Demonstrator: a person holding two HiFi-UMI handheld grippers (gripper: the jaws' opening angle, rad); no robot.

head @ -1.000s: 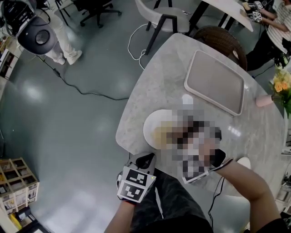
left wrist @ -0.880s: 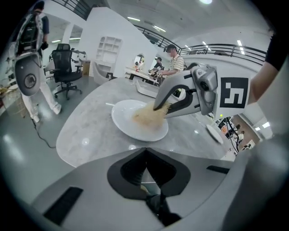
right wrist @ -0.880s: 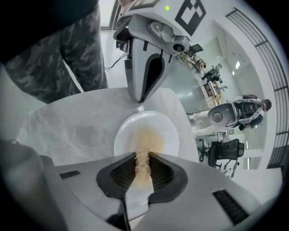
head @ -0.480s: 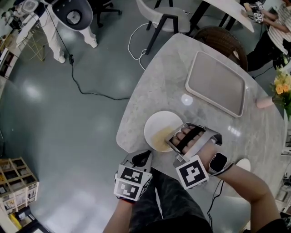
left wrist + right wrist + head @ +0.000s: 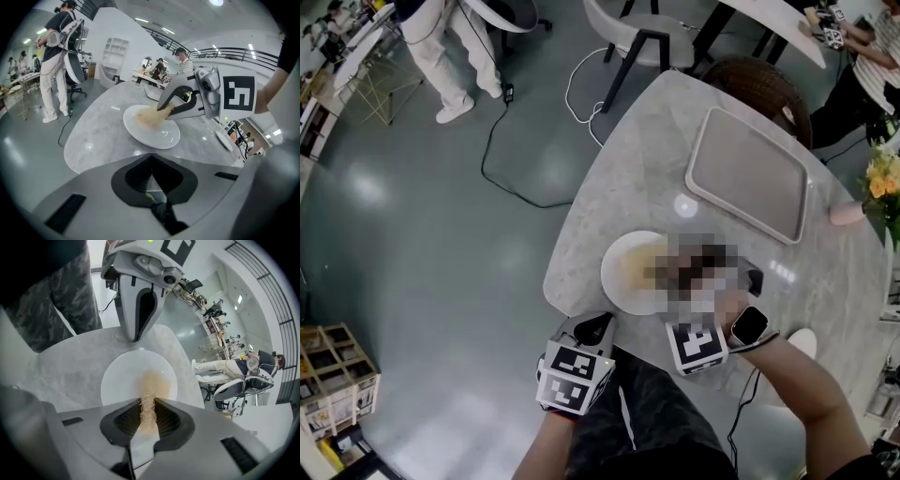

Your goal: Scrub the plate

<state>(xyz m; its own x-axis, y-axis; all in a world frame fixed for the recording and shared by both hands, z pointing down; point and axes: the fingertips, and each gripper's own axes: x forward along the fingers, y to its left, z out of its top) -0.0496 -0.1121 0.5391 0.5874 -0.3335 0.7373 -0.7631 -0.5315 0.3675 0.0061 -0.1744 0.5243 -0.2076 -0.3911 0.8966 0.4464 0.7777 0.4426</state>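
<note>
Right gripper (image 5: 146, 403): jaws closed to a narrow gap on a tan fibrous scrubber (image 5: 151, 383), whose free end projects past the fingertips and rests on the white plate (image 5: 117, 380). The scrubber's long axis follows the jaw line, across the plate's centre and on toward the left gripper (image 5: 136, 333), which faces it from the opposite rim. The plate therefore lies directly ahead of and beneath the right jaws, in contact through the scrubber; as the plate is round, stroke direction is judged to be set by the scrubber's axis, not by the plate. A pale tan smear under the scrubber marks the central band, and the flanking parts of the plate are bare white. Left gripper (image 5: 152, 159): jaws brought together, nothing visible between them, tip aimed at the plate's rim on the person's side; whether it touches that rim cannot be told. From that side the right gripper (image 5: 164, 105) is seen tilted down onto the plate (image 5: 161, 136). Head view: the plate (image 5: 623, 272) sits near the edge of the marble table (image 5: 619, 187) closest to the person, with the left gripper (image 5: 598, 330) just off that edge and a rectangular tray (image 5: 748, 169) well apart farther along the table. The right gripper is the working one; the left is near enough to steady the rim.
</note>
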